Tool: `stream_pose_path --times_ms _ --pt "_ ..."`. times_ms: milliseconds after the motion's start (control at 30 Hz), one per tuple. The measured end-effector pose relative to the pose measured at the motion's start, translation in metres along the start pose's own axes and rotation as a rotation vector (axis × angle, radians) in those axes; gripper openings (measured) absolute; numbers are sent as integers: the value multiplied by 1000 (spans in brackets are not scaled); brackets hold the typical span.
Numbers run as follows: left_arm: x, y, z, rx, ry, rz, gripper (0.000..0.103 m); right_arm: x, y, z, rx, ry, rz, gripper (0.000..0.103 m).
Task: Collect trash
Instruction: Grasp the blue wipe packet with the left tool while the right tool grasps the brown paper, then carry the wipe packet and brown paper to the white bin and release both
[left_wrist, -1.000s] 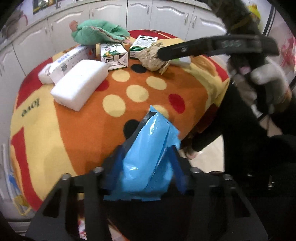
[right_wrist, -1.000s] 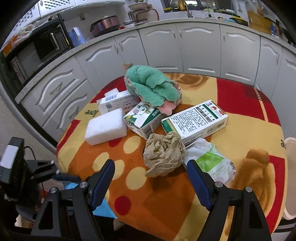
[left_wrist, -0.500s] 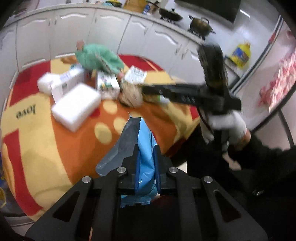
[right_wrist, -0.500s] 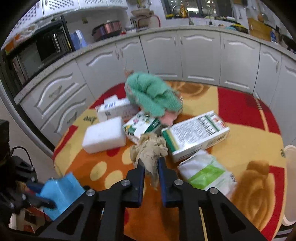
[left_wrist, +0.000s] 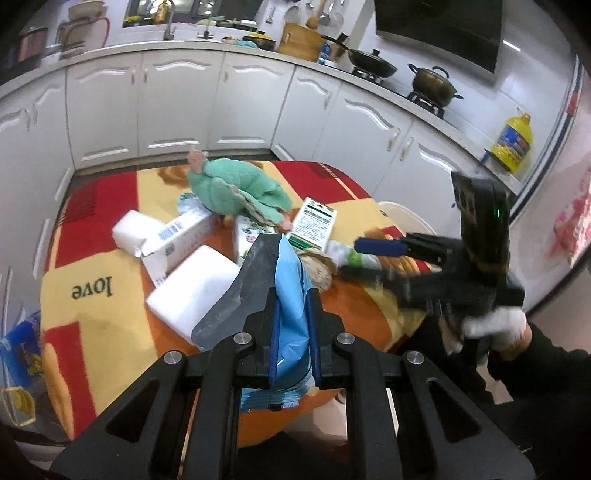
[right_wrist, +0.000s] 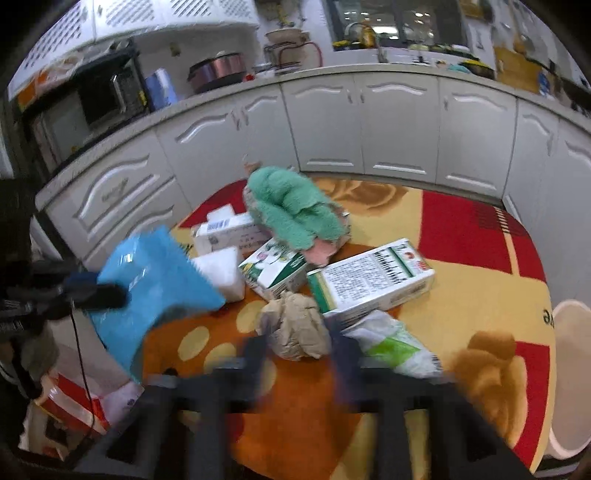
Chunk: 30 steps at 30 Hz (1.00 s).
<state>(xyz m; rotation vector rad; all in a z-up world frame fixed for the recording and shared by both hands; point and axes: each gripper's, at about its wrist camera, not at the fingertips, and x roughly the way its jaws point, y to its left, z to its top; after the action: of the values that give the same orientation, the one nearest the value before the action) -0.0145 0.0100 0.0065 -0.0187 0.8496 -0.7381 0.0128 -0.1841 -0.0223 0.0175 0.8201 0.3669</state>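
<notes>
On the bench: the bench (right_wrist: 461, 306) wears an orange, yellow and red cloth and carries the trash: a crumpled paper ball (right_wrist: 295, 326), a green and white plastic pouch (right_wrist: 391, 349), a long printed box (right_wrist: 369, 282), a small green carton (right_wrist: 275, 271), a white foam block (left_wrist: 195, 291) and a green towel (right_wrist: 291, 210).
Left claw: the left claw (left_wrist: 291, 332) is pressed together on a blue plastic bag (left_wrist: 290, 295), which it holds up over the near edge.
Right claw: the right claw (right_wrist: 295, 347) is blurred; its jaws have just been opening and now stand apart on both sides of the paper ball, and I see no pinch.
Paper ball: I judge it very light, soft and springy; it will crush, not slip. Take it across its middle.
Pouch: thin and slippery, probably; pinch a fold.
Boxes: light and stiff; grip across the narrow side.
</notes>
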Motion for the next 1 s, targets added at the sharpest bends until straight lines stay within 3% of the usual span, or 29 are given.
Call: stream_pose_path --times_ms 67,167,300,400,567,1000 --pt "0 3 1 -12 -6 16 11 16 12 -2 -40 39 9 65" --pt "-1 10 3 -32 -15 26 11 43 19 -4 -61 89 -25 40" --pt "-6 8 7 -37 -33 31 11 54 8 -5 -19 85 -54 21" --pt "-5 3 16 -30 -44 19 11 28 -5 -2 29 31 -7 20" --pt "9 -19 39 -9 -59 -27 11 -25 -34 0 89 -69 -14 20" --pt "96 -127 105 85 -8 -192 11 -108 -141 -30 273 -160 -289 20"
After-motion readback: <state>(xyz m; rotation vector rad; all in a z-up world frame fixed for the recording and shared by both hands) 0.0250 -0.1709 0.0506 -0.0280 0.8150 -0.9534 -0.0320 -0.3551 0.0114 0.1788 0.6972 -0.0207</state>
